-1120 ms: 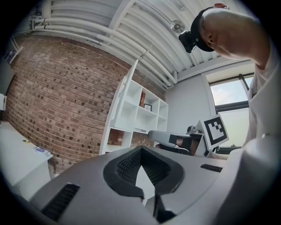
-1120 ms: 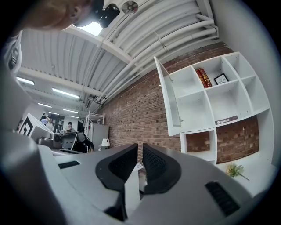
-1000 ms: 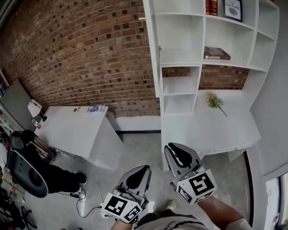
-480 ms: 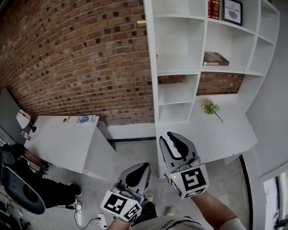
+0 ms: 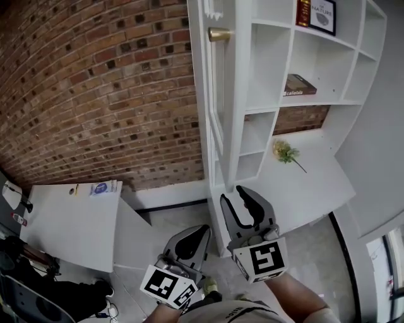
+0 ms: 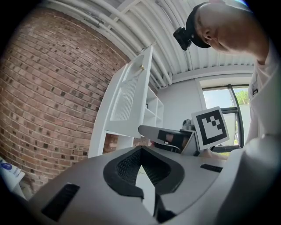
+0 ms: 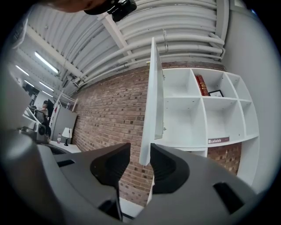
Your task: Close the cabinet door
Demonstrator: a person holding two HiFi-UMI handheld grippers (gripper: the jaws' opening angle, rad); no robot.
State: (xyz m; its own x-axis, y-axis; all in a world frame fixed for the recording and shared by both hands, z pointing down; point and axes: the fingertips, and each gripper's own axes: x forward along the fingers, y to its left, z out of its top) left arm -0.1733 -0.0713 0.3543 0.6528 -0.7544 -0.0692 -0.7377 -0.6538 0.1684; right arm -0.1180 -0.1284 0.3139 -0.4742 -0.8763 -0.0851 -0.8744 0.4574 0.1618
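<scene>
Right claw [image 5: 235, 194], opening empty, has neared cabinet door [image 5: 214, 113] just ahead

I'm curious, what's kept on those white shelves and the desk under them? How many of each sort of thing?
Books: 2, an upright red book (perhaps more than one volume) and a book lying flat
Framed picture: 1
Flower sprig: 1, on the desk
Total: 4
</scene>
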